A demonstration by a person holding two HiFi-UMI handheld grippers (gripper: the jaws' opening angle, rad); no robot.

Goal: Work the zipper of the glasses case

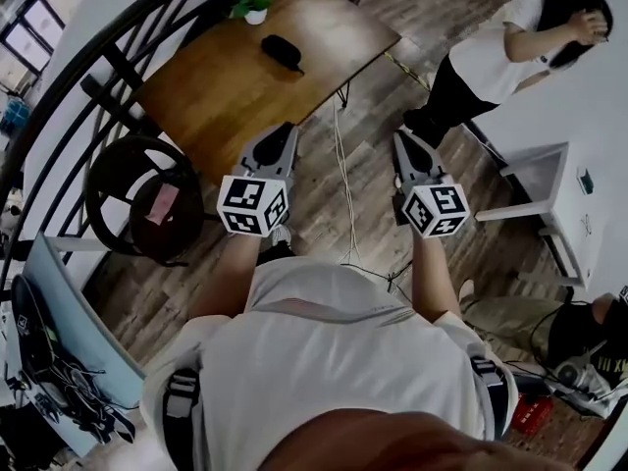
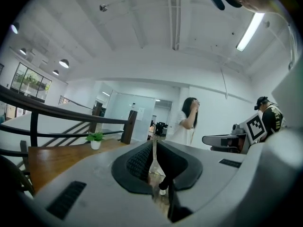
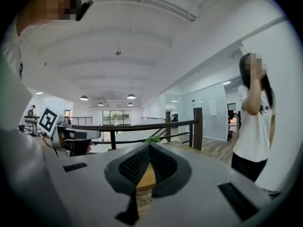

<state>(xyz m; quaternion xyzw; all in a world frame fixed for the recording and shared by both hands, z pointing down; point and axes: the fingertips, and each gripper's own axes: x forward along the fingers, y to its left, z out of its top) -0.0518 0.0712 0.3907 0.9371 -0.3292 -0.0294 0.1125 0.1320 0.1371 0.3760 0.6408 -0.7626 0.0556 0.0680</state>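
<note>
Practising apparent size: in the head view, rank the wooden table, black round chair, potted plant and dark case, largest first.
1. wooden table
2. black round chair
3. potted plant and dark case: look alike, left unranked.

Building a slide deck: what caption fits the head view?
Left gripper and right gripper, both shut and empty, point toward the wooden table bearing the glasses case and potted plant.

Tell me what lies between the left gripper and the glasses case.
In the head view, only a bare stretch of the wooden table shows between the left gripper and the glasses case; the potted plant stands beyond the case.
</note>
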